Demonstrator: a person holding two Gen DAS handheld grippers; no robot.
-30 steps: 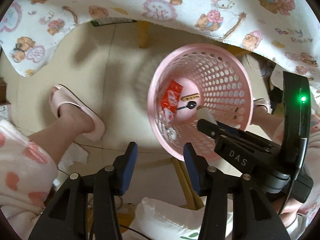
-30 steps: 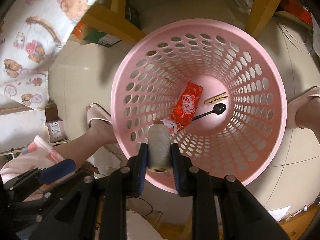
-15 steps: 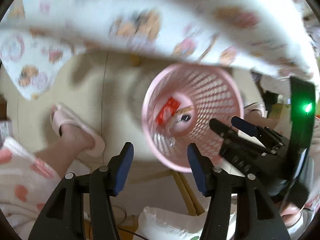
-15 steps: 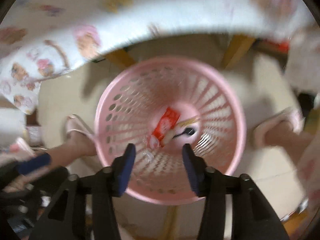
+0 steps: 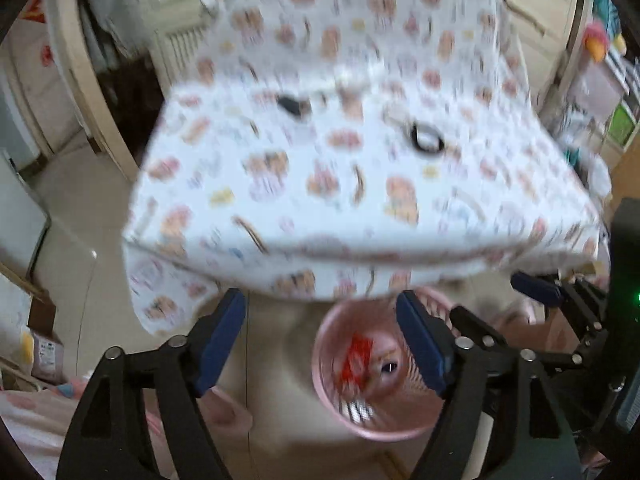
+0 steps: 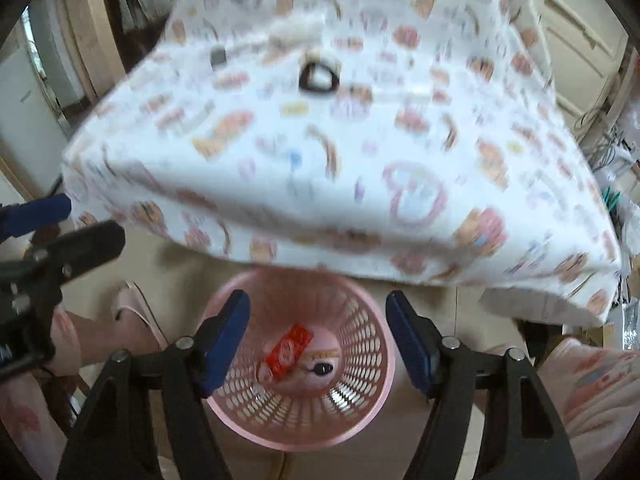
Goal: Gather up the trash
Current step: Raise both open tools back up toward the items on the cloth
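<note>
Both the left gripper [image 5: 320, 336] and right gripper [image 6: 318, 336] are being held with jaws just opened and empty above the pink basket [image 6: 360, 428], where the red wrapper [image 6: 290, 350] is lying.

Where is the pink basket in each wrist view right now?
Left wrist: pink basket sits low, right of centre, on the floor below the table edge, partly behind the gripper's right finger.
Right wrist: basket sits bottom centre, showing between the gripper's two fingers.
Shared landmark: the red wrapper inside it.
</note>
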